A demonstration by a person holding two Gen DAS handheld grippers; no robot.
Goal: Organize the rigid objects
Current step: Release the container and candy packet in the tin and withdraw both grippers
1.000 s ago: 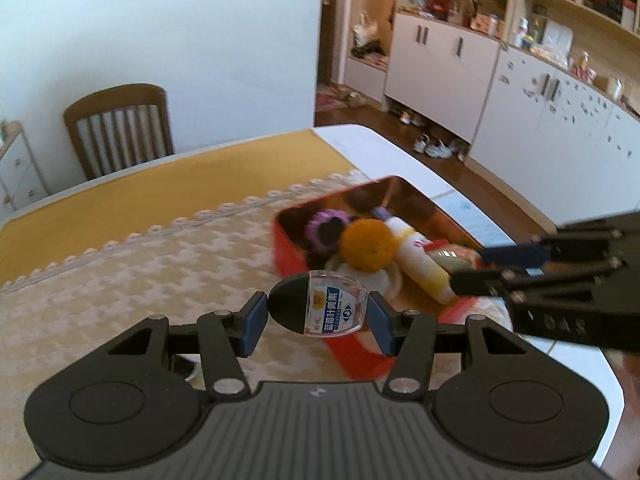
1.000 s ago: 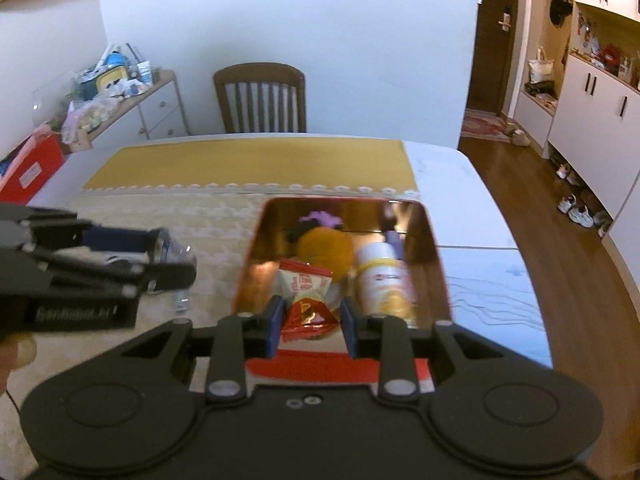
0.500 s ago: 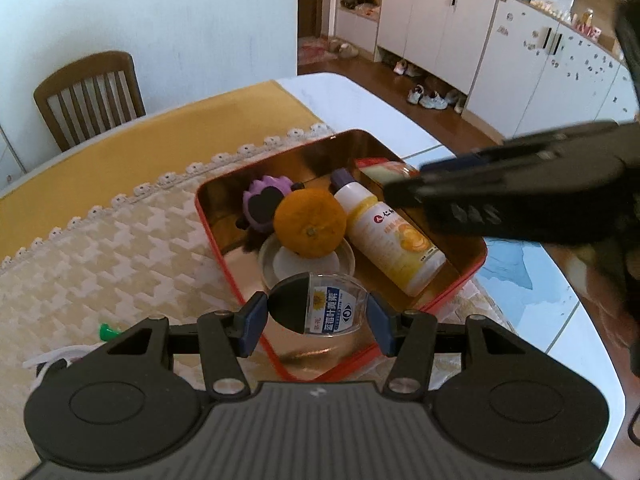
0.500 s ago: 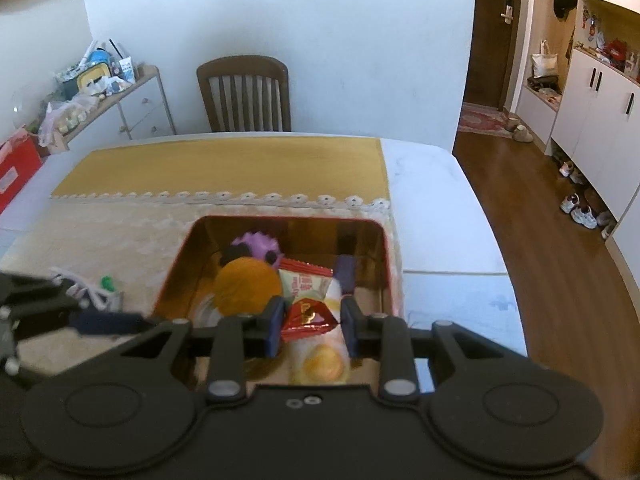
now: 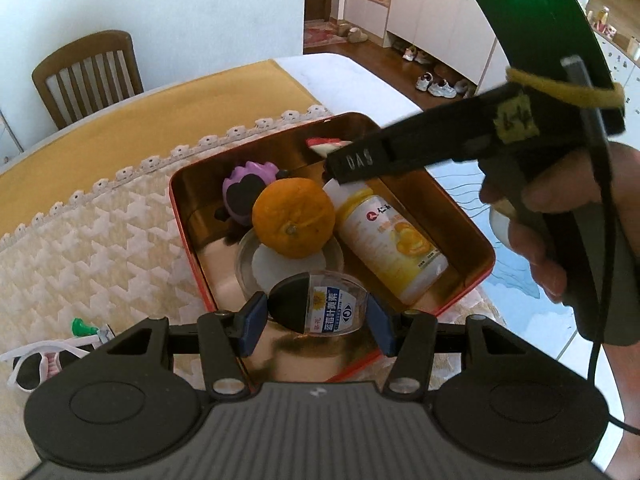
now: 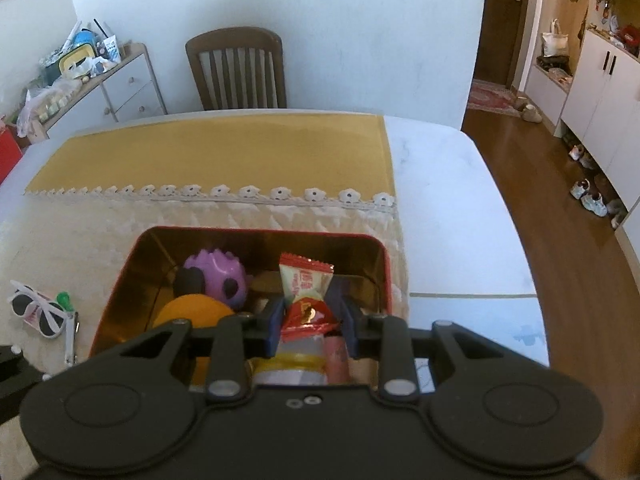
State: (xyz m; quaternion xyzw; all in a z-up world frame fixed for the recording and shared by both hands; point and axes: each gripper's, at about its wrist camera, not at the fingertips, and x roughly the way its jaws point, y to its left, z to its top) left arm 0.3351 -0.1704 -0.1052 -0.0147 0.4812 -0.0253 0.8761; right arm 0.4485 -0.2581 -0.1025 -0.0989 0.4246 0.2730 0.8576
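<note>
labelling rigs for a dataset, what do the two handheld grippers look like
Both are matte black plastic with ribbed bodies, round side discs, silver screws and dark blue finger pads. The right gripper, seen from the left gripper, carries embossed lettering, a yellow tape tag, a yellow strap, a black cable and a green light.

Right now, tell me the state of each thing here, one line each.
Left gripper: shut on small clear container.
Right gripper: shut on snack packet, over the tin.
Red tin: open, lidless.
Orange: in tin.
Yellow bottle: lying down in tin.
Sunglasses: outside tin.
</note>
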